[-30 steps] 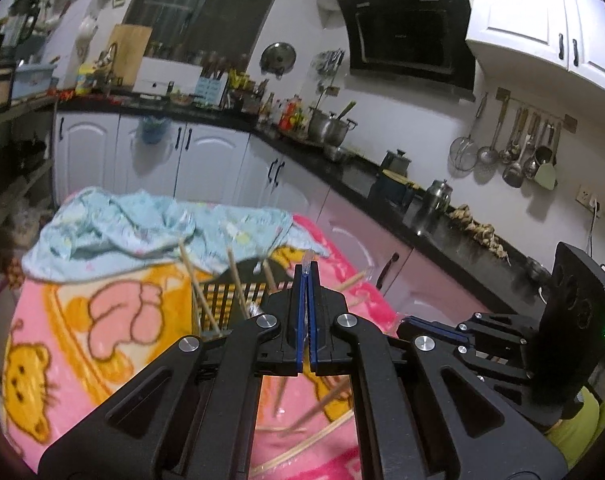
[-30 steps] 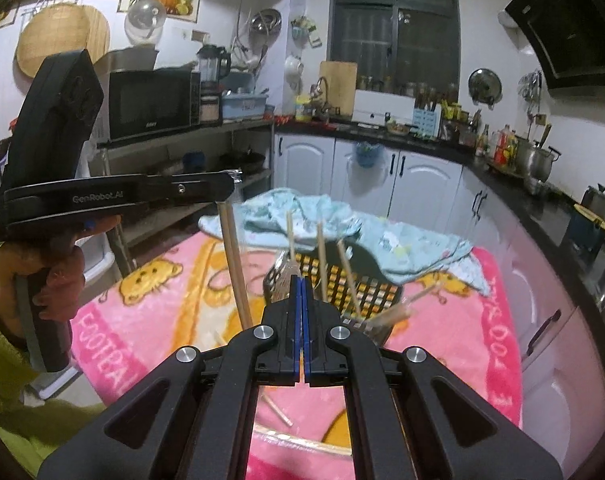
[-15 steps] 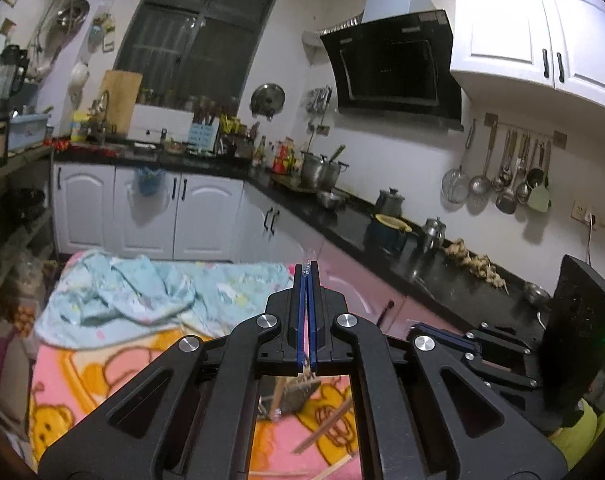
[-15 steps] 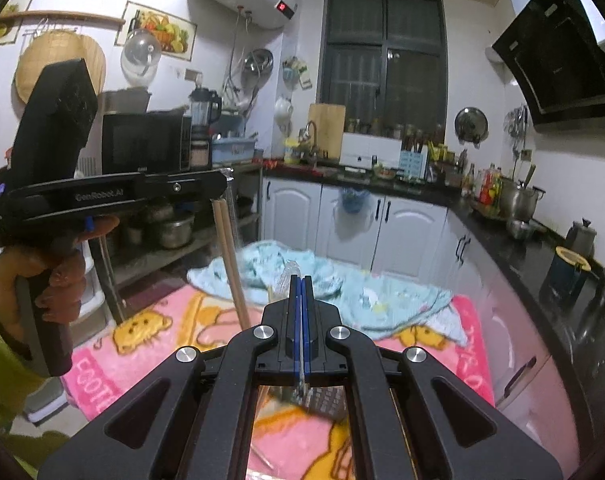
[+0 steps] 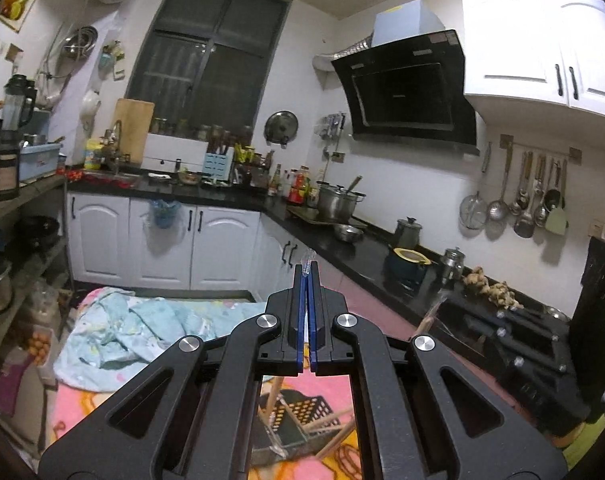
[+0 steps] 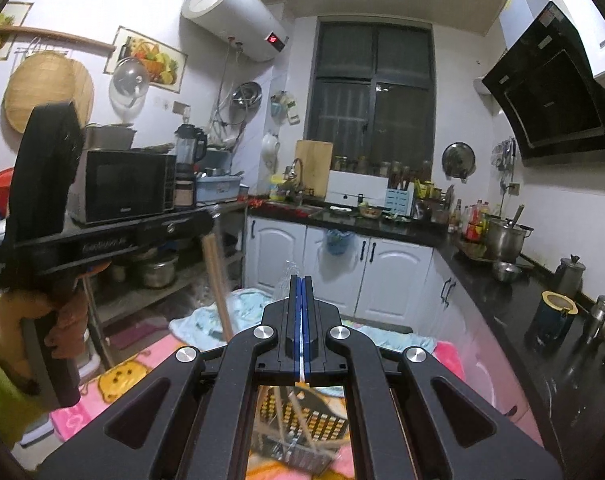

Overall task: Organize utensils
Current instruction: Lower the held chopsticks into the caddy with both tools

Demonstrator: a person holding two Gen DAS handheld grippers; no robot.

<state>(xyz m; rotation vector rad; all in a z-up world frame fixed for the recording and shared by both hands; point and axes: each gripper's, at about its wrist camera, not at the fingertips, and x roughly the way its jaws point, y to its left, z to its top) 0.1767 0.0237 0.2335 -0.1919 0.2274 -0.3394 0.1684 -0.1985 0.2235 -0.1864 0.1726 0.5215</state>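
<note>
My left gripper (image 5: 307, 276) is shut on a clear plastic utensil (image 5: 309, 258) whose tip sticks out past the blue pads; in the right wrist view a wooden chopstick (image 6: 218, 288) hangs below its tip. My right gripper (image 6: 300, 284) is shut on another clear plastic utensil (image 6: 288, 276). A black slotted basket (image 5: 302, 426) with several wooden chopsticks lies below on the pink blanket (image 5: 78, 404), seen through each gripper frame. It also shows in the right wrist view (image 6: 302, 428). Both grippers are raised well above it.
A light blue cloth (image 5: 142, 328) lies at the blanket's far end. White cabinets and a black L-shaped counter (image 5: 362, 256) with pots run behind and to the right. A shelf with a microwave (image 6: 122, 184) stands to the left.
Both grippers have risen and tilted up, away from the basket, which has dropped to the bottom of both views. Both stay shut.
</note>
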